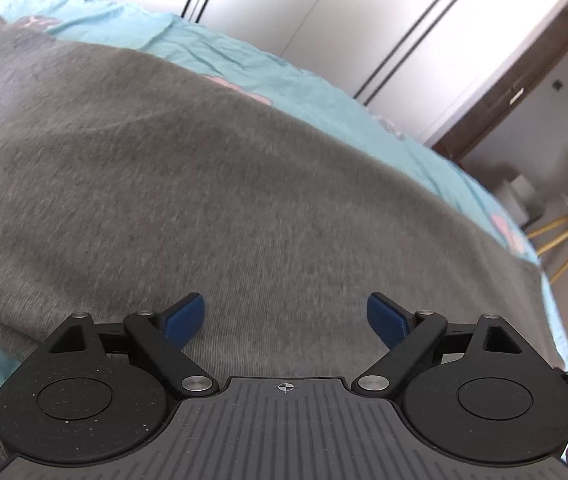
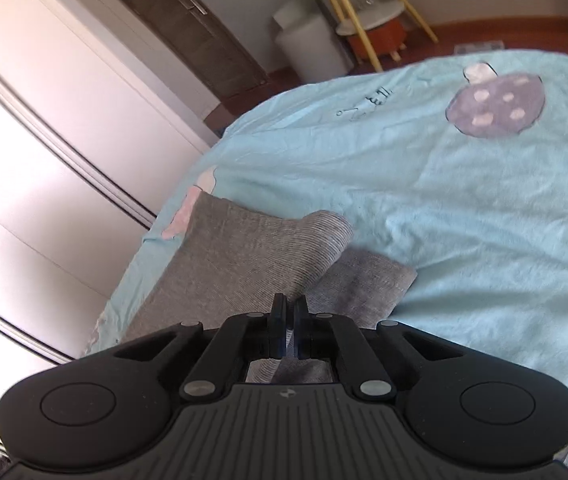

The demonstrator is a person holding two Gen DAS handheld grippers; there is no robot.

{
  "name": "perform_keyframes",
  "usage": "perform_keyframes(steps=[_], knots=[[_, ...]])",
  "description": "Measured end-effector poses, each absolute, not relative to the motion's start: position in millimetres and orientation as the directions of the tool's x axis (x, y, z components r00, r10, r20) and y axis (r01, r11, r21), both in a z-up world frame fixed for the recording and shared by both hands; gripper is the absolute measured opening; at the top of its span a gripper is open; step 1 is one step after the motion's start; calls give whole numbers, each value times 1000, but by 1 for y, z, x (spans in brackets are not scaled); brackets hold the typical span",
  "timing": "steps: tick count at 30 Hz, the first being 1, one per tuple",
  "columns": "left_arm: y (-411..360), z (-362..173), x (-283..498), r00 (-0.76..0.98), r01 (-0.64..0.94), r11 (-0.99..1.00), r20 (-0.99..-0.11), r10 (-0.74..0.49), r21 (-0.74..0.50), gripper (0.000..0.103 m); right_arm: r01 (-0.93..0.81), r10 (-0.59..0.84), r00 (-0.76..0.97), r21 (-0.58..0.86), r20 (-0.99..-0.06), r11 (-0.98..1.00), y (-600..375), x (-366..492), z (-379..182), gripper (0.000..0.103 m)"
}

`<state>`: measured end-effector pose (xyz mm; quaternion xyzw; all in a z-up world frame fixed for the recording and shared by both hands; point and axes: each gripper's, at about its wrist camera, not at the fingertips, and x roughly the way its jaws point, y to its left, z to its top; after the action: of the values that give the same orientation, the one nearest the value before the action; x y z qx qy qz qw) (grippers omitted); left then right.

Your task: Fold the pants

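The grey knit pants point(image 1: 211, 184) lie spread on a light blue bedsheet point(image 1: 219, 48) and fill most of the left wrist view. My left gripper point(image 1: 286, 318) is open and empty, its blue pads just above the fabric. In the right wrist view the pants point(image 2: 243, 248) end in a ribbed cuff that is lifted and curled over a flat lower layer. My right gripper point(image 2: 290, 320) is shut on the grey fabric of the pants and holds it up off the bedsheet point(image 2: 464, 216).
White wardrobe doors point(image 1: 324, 12) run along the far side of the bed. A dark wooden door point(image 2: 187, 24), a white bin point(image 2: 312, 44) and a small table with yellow legs point(image 2: 368, 12) stand beyond the bed's end. The sheet has a purple mushroom print point(image 2: 496, 104).
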<state>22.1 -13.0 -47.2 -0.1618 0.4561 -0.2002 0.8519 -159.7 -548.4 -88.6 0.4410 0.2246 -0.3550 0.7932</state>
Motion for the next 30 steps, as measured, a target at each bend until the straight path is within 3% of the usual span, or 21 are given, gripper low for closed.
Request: perform_keyframes(steps=[2, 13, 21, 26, 27, 28, 30], knots=[[-17, -49, 22, 495, 199, 878, -729, -474, -435, 92, 788, -315, 605, 491, -731, 372, -552, -150, -106, 3], [-14, -51, 23, 492, 172, 883, -739, -461, -436, 93, 792, -357, 588, 426, -726, 438, -542, -148, -90, 6], [-26, -50, 18, 507, 191, 927, -776, -375, -322, 93, 796, -348, 565, 383, -748, 468, -544, -151, -96, 10], [-22, -43, 14, 558, 185, 931, -747, -362, -314, 93, 811, -364, 550, 377, -752, 448, -543, -159, -90, 28], [-18, -41, 14, 568, 181, 926, -734, -372, -330, 93, 820, -370, 537, 367, -758, 440, -544, -161, -90, 43], [-15, -41, 13, 573, 172, 924, -728, -376, -342, 93, 822, -371, 535, 366, -759, 436, -545, -164, -91, 47], [-11, -41, 16, 573, 153, 917, -723, -387, -369, 95, 815, -366, 549, 385, -752, 433, -546, -170, -92, 47]])
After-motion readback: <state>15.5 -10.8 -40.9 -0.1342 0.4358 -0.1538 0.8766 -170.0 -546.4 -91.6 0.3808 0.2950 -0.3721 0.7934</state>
